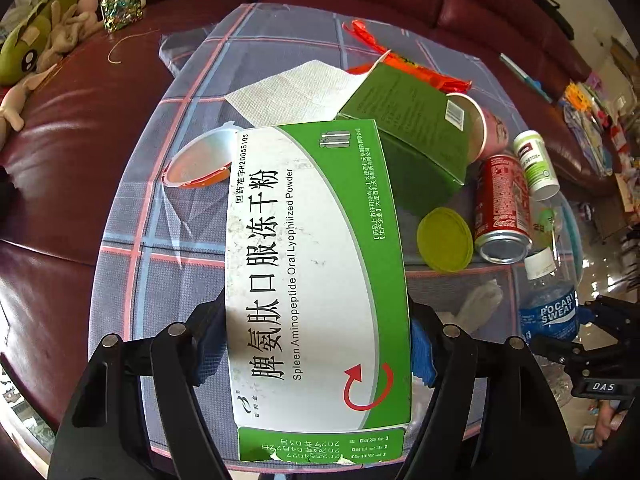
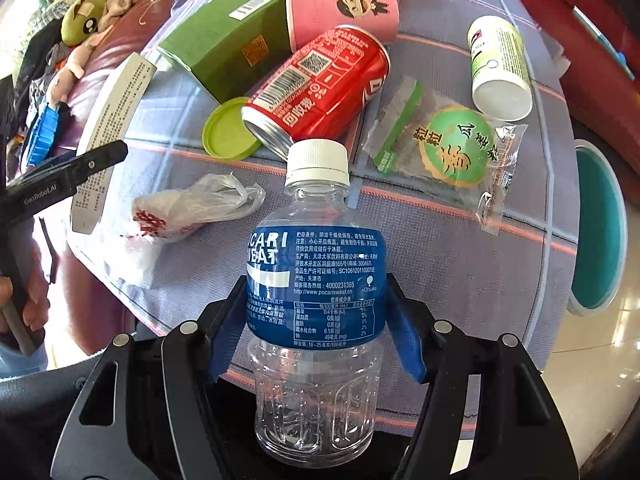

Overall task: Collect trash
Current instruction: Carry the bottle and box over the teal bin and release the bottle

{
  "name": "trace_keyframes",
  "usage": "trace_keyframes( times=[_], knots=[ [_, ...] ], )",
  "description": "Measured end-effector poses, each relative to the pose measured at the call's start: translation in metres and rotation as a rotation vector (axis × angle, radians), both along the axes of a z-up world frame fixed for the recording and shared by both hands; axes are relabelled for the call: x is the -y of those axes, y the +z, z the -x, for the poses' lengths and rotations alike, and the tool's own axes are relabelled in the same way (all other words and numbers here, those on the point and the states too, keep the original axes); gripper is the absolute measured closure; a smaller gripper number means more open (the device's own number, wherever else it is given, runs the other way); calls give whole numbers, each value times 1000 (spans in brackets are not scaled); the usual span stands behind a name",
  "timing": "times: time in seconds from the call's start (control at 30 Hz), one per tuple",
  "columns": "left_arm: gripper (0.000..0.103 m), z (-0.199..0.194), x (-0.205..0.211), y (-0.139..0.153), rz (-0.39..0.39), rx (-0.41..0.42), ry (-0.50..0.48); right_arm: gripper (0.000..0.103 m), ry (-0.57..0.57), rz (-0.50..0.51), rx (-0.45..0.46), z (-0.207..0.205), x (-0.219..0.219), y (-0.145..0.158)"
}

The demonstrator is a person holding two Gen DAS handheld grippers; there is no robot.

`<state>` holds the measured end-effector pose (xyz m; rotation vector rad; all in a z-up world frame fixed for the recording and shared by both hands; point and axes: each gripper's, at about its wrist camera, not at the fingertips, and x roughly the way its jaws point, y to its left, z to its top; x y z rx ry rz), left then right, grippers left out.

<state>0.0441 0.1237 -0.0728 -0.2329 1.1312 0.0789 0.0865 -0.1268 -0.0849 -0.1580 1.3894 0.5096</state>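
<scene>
the left gripper [image 1: 318, 344] is clamped on the long sides of a flat medicine box [image 1: 316, 276], which lies broad face up between the fingers; gripping the narrow width suits the jaw span and keeps the box level. the right gripper [image 2: 316, 332] is closed on the label band of an empty bottle [image 2: 316, 304], capped and upright, with the blue pads [image 2: 404, 340] pressing the waist, probably because the stiffer labelled part resists crushing better than the ribbed base. both items are held above the checked cloth [image 2: 460, 280], so two pieces of trash look ready to carry off.

the rest is on the cloth: a red can [image 2: 320, 88] on its side touching a yellow lid [image 2: 228, 130], a green carton [image 2: 228, 40] against a pink cup [image 2: 344, 8], a white pill jar [image 2: 500, 68] lying down, a snack packet [image 2: 452, 148], a crumpled plastic bag [image 2: 192, 208], a paper napkin [image 1: 296, 92] and a small tub [image 1: 200, 160]. a teal bin [image 2: 596, 228] sits off the cloth's right edge, a likely drop point, nearest the bottle.
</scene>
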Motion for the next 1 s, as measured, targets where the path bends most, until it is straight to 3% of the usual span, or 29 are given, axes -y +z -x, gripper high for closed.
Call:
trace_keyframes(
  times=[0.13, 0.3, 0.57, 0.8, 1.0],
  knots=[
    [30, 9, 7, 26, -3, 56, -8, 41, -37, -71, 37, -1, 14, 21],
    [29, 0, 48, 62, -21, 125, -115, 41, -122, -155, 103, -9, 50, 49],
    [29, -52, 157, 81, 26, 150, -355, 41, -408, -194, 230, -52, 173, 87],
    [29, -111, 260, 67, 50, 106, -528, 40, -667, -184, 247, -105, 295, 60],
    [29, -157, 333, 44, 63, 50, -616, 40, -754, -181, 155, -134, 344, 5]
  ],
)
